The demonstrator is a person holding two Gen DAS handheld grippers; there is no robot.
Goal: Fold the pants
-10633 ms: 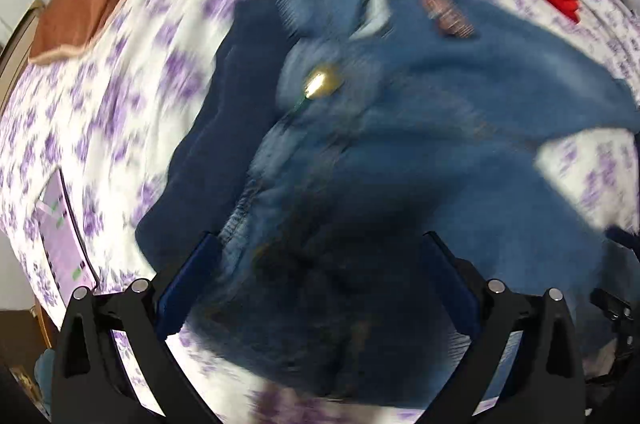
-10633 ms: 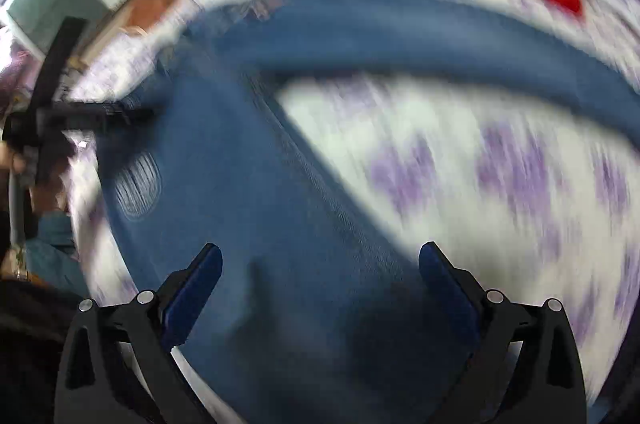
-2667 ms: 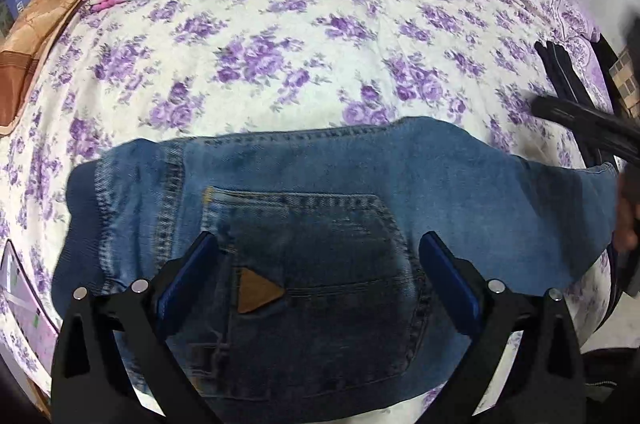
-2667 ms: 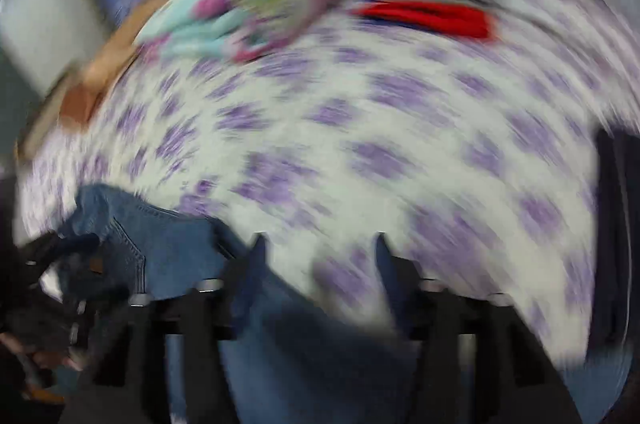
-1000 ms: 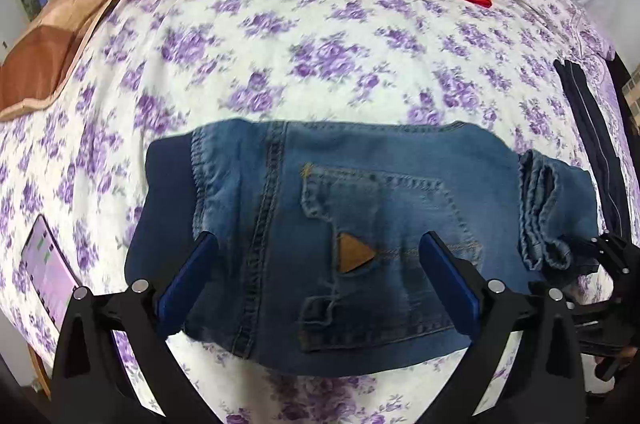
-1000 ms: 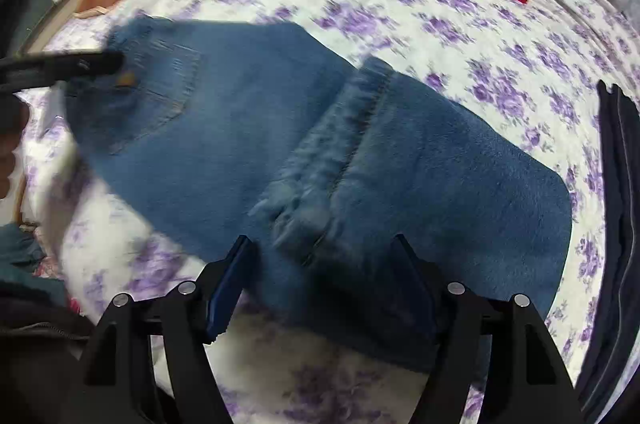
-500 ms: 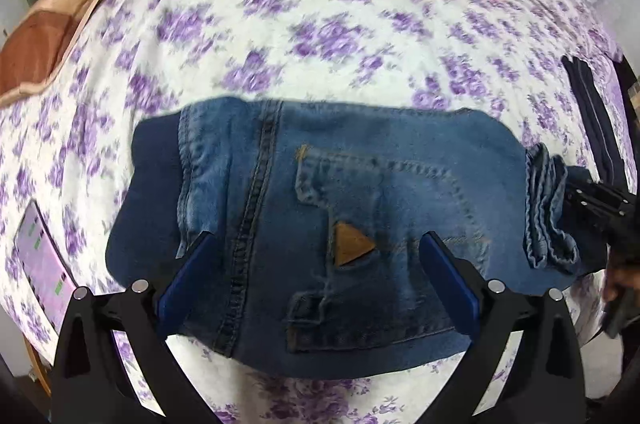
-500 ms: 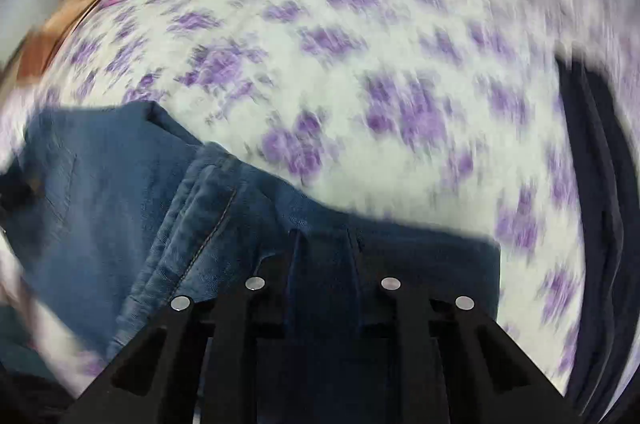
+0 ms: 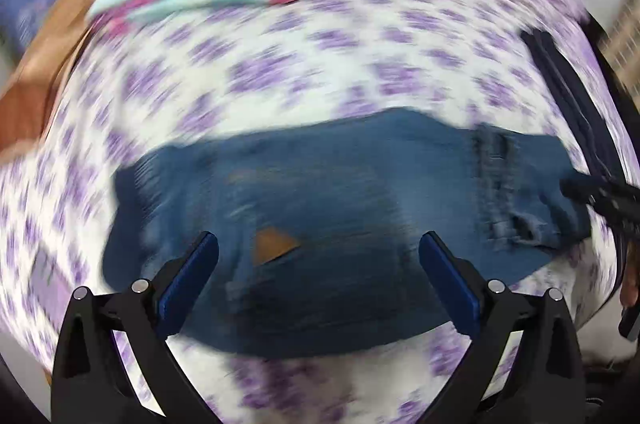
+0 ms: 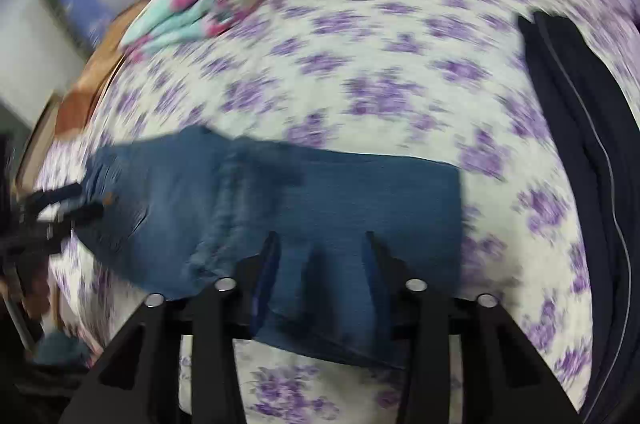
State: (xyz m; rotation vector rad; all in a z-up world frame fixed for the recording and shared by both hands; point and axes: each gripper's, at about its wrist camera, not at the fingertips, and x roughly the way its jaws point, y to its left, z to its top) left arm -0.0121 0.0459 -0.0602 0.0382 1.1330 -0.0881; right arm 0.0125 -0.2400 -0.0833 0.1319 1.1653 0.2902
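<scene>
While folded, jeans (image 9: 340,191) lengthwise left-right

Blue denim pants (image 9: 340,191) lie folded flat (back pocket up) on the floral bedsheet (image 9: 280,71).

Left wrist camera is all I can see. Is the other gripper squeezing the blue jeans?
Observer: No. The right gripper is opening its jaws over the folded blue denim jeans. Denim shows between the pads, but it doesn't look pinched.
Operator: Is that end folded neatly?
Observer: Yes. The fold edge there is straight and lies flat on the purple-flowered white bedsheet.
Operator: Does the dark thing touch the jeans?
Observer: No. The dark navy garment lies apart from them, with bare sheet between.
</scene>
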